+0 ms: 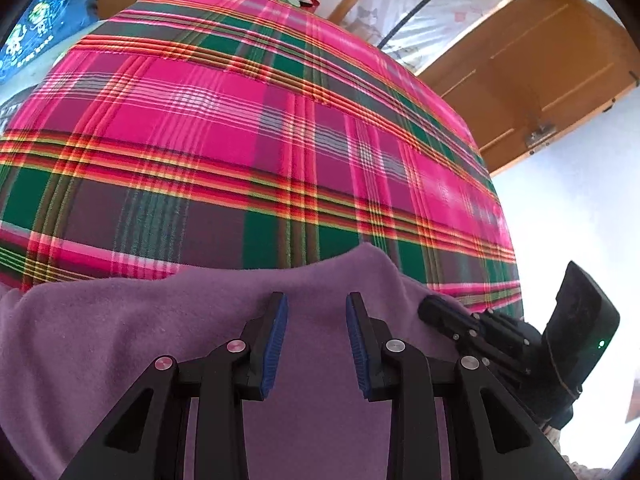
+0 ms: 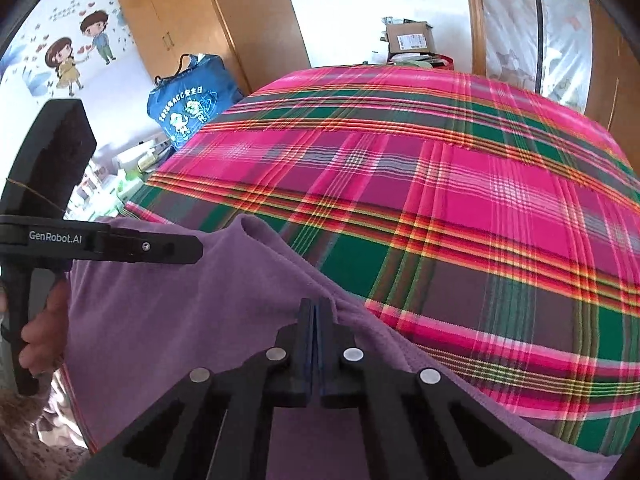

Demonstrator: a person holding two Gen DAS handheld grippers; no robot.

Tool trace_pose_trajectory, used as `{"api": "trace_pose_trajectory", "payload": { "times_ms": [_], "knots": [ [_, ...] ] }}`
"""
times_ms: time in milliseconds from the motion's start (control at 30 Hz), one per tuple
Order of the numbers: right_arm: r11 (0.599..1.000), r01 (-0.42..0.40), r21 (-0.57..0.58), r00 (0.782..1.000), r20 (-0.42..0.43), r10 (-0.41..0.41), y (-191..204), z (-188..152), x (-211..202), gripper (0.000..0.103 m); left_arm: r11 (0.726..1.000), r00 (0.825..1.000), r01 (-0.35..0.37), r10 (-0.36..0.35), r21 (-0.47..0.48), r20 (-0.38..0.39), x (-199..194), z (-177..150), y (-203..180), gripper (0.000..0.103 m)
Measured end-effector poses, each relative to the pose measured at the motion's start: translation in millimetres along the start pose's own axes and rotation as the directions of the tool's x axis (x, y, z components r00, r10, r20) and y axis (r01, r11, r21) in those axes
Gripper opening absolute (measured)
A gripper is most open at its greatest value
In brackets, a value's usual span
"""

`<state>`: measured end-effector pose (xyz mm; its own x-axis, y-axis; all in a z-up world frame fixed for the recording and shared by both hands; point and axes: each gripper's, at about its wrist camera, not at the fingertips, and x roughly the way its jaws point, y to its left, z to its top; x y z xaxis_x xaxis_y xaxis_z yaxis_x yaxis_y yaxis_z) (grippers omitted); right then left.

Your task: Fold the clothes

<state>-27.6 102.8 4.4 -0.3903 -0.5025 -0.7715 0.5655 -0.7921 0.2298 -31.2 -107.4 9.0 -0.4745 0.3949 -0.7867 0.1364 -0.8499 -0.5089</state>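
Observation:
A purple garment (image 1: pixel 120 340) lies at the near edge of a bed covered in pink and green plaid cloth (image 1: pixel 240 128). My left gripper (image 1: pixel 317 304) is open just above the garment, nothing between its blue pads. My right gripper (image 2: pixel 316 308) is shut on a raised fold of the purple garment (image 2: pixel 168 320) at its right edge. The right gripper also shows in the left wrist view (image 1: pixel 444 312), at the garment's right edge. The left gripper shows in the right wrist view (image 2: pixel 188 246) above the garment's left part.
A blue printed bag (image 2: pixel 188 100) stands left of the bed. Cardboard boxes (image 2: pixel 412 40) sit beyond the far end. A wooden door (image 1: pixel 540 72) and wooden wardrobe (image 2: pixel 180 20) line the walls. The plaid cloth (image 2: pixel 440 200) stretches ahead.

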Motion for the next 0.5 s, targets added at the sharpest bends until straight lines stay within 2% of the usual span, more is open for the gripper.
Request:
{"api": "trace_pose_trajectory", "payload": {
  "times_ms": [267, 400, 433, 500],
  "knots": [
    [0.998, -0.028, 0.048, 1.0, 0.009, 0.028, -4.8, -5.4, -2.0, 0.0, 0.998, 0.998, -0.042, 0.045, -0.055, 0.049, -20.2, -6.8, 19.6, 0.032],
    [0.996, -0.045, 0.081, 0.999, 0.011, 0.044, -7.3, -6.0, -3.2, 0.001, 0.991, 0.99, -0.074, 0.087, -0.11, 0.114, -56.8, -19.3, 42.5, 0.032],
    [0.995, -0.041, 0.086, 0.999, 0.009, 0.04, -6.4, -6.0, -4.7, 0.003, 0.989, 0.987, -0.082, 0.098, -0.125, 0.126, -64.7, -22.5, 47.7, 0.032],
    [0.996, -0.04, 0.082, 0.999, 0.015, 0.039, 0.4, -6.4, -9.1, 0.014, 0.983, 0.982, -0.091, 0.116, -0.159, 0.151, -82.4, -30.3, 61.4, 0.032]
  ]
}}
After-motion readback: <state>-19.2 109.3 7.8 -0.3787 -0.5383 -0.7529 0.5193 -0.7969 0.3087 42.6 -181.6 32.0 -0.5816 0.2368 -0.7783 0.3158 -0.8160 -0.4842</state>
